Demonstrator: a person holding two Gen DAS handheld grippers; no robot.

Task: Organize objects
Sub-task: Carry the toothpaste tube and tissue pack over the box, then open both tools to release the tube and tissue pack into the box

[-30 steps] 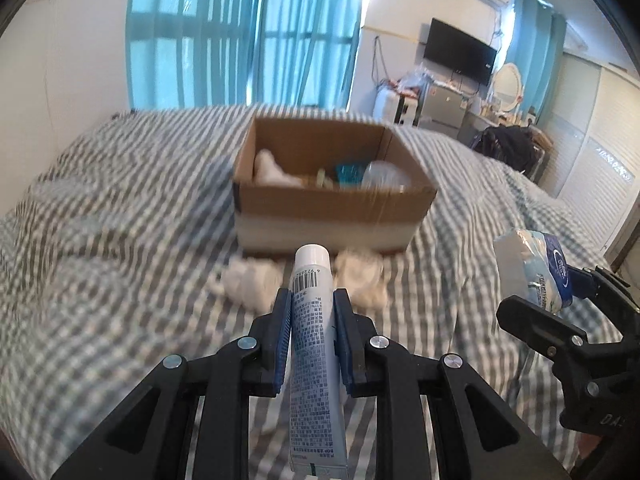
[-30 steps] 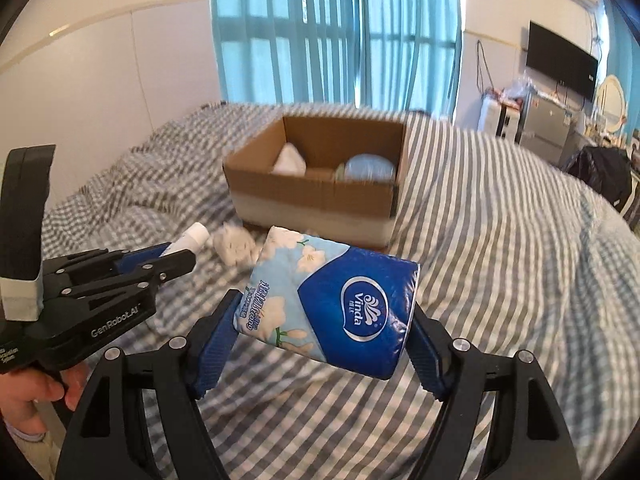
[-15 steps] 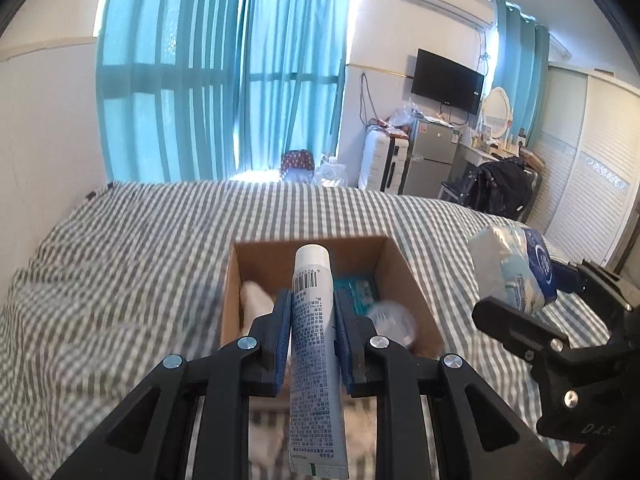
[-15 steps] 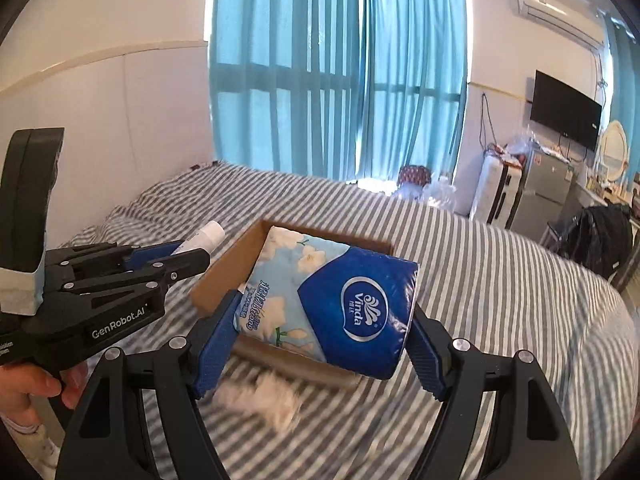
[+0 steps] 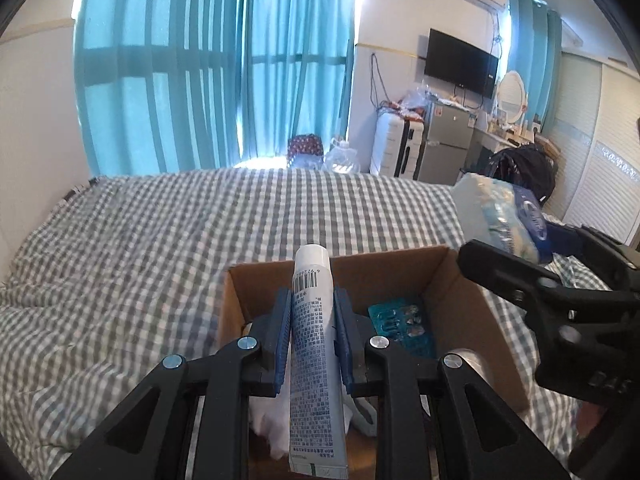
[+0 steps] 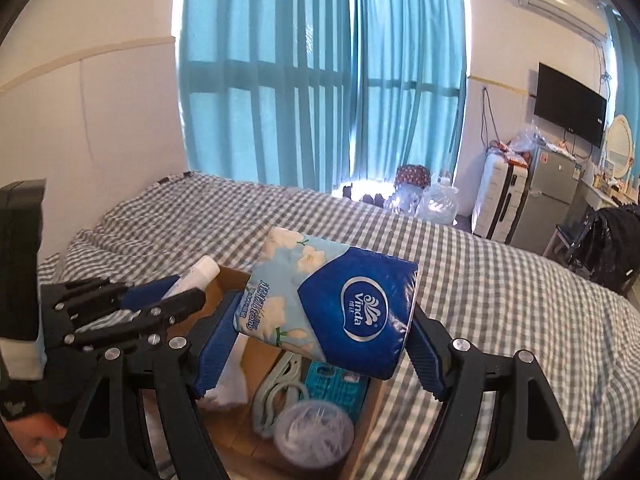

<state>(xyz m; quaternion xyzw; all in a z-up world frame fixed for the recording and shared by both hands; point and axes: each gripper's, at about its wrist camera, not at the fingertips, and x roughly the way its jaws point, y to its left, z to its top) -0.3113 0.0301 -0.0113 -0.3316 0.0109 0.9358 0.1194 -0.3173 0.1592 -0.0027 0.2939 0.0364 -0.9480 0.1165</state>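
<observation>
My left gripper (image 5: pixel 311 322) is shut on a white tube with a barcode (image 5: pixel 314 344), held above the open cardboard box (image 5: pixel 448 276) on the bed. My right gripper (image 6: pixel 320 346) is shut on a blue and white Vinda tissue pack (image 6: pixel 340 296), also above the box (image 6: pixel 230 276). Each gripper shows in the other's view: the right with its pack (image 5: pixel 500 216), the left with its tube (image 6: pixel 192 280). Inside the box lie a teal blister pack (image 5: pixel 400 320), white cloth (image 6: pixel 232 380), a pale clip (image 6: pixel 280 384) and a round clear tub (image 6: pixel 314 430).
The box sits on a bed with a grey checked cover (image 5: pixel 160 240). Teal curtains (image 5: pixel 200 68) hang behind it. A suitcase, a small fridge (image 5: pixel 444 144), a wall TV and a black bag stand at the right.
Both grippers have risen and moved forward over the box. It has gone from far ahead to directly beneath them. Both grips are unchanged.
</observation>
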